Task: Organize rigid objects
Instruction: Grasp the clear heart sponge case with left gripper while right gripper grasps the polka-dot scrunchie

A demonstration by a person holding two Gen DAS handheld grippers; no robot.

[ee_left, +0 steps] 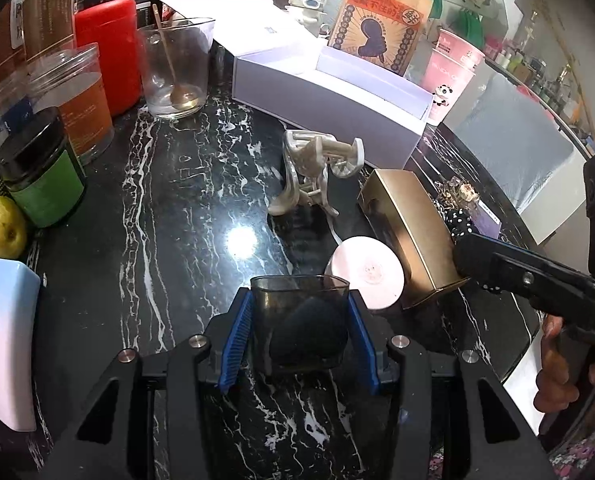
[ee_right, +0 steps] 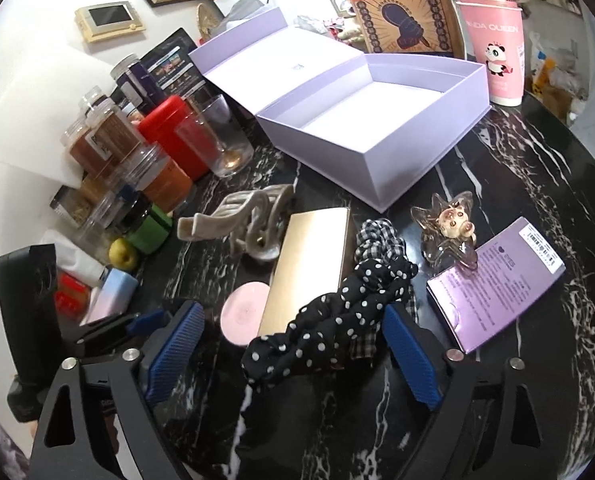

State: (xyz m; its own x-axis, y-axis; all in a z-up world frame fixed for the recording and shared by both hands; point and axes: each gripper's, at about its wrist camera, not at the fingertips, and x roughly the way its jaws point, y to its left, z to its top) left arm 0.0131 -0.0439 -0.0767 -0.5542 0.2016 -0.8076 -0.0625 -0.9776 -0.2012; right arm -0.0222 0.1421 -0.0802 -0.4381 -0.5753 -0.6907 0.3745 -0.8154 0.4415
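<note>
On the black table point(ee_left: 169, 208), the left gripper point(ee_left: 301, 328) squeezes a dark cup point(ee_left: 299, 312) — pads tight on both sides. The right gripper point(ee_right: 293, 356) is open wide — a dotted scrunchie point(ee_right: 337, 320) lies between its jaws, box point(ee_right: 377, 128) at 12 o'clock.

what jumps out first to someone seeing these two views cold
The open lilac box at the back of the black marble table stands out, empty. Close up, the left gripper is shut on a smoky clear container with a dark rounded thing inside, and a polka-dot scrunchie lies between the right gripper's open jaws beside a gold box.
</note>
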